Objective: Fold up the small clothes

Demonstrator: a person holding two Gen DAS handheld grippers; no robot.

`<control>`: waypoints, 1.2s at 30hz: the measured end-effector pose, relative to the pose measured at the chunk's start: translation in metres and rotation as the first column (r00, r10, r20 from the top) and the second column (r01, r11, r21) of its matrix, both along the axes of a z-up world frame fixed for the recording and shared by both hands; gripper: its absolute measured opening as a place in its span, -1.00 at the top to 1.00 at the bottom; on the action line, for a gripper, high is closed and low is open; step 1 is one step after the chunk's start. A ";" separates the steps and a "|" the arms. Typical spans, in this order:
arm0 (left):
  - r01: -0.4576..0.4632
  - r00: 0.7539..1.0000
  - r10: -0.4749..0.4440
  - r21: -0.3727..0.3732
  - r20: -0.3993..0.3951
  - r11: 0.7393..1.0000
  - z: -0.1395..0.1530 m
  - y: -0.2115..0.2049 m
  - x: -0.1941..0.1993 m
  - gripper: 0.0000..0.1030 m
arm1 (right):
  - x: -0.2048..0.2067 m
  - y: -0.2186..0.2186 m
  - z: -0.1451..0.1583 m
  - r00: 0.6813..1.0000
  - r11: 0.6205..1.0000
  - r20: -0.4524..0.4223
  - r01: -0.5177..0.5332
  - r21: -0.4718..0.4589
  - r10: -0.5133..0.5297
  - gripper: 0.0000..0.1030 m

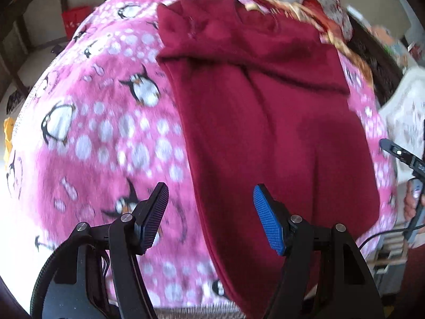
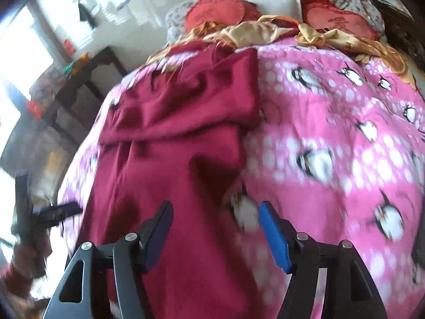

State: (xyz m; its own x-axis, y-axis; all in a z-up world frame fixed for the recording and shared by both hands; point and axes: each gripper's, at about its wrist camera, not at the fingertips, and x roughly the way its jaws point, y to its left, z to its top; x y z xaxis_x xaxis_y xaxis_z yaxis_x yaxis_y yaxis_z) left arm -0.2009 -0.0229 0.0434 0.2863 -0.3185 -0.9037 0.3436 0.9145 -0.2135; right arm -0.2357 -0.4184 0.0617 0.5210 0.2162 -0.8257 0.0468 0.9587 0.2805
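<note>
Home bedroom — bed w/ pink penguin blanket [image 2: 332, 138], red pillows [image 2: 342, 21] — dark shelving [image 2: 79, 87] beside.

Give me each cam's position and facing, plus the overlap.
Left wrist: sits behind the open left gripper, above the maroon garment's left edge, facing up the bed; the right gripper shows at the right edge.
Right wrist: sits behind the open right gripper, above the garment's right edge, facing the red pillows; the left gripper shows at far left.
Shared: the garment, the pink penguin blanket, the gold cloth.
</note>
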 end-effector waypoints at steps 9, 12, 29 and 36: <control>0.004 0.993 -0.005 -0.008 -0.116 1.000 -0.021 0.003 -0.037 -0.30 | -0.060 -0.005 -0.055 0.991 0.995 -0.119 0.062 0.080 -0.052 -0.26; 0.008 0.996 -0.007 0.008 -0.094 1.000 -0.022 -0.001 -0.046 -0.30 | -0.066 0.000 -0.055 0.995 0.995 -0.085 0.066 0.073 -0.059 -0.11; 0.101 0.990 -0.104 -0.036 -0.096 0.994 -0.018 -0.014 -0.056 0.83 | -0.083 0.014 -0.017 0.998 0.996 0.028 0.061 0.065 -0.063 0.79; 0.163 0.985 -0.166 -0.064 -0.037 0.984 0.025 0.020 -0.067 0.88 | -0.114 0.027 0.017 0.998 0.994 0.039 -0.043 0.104 0.039 0.90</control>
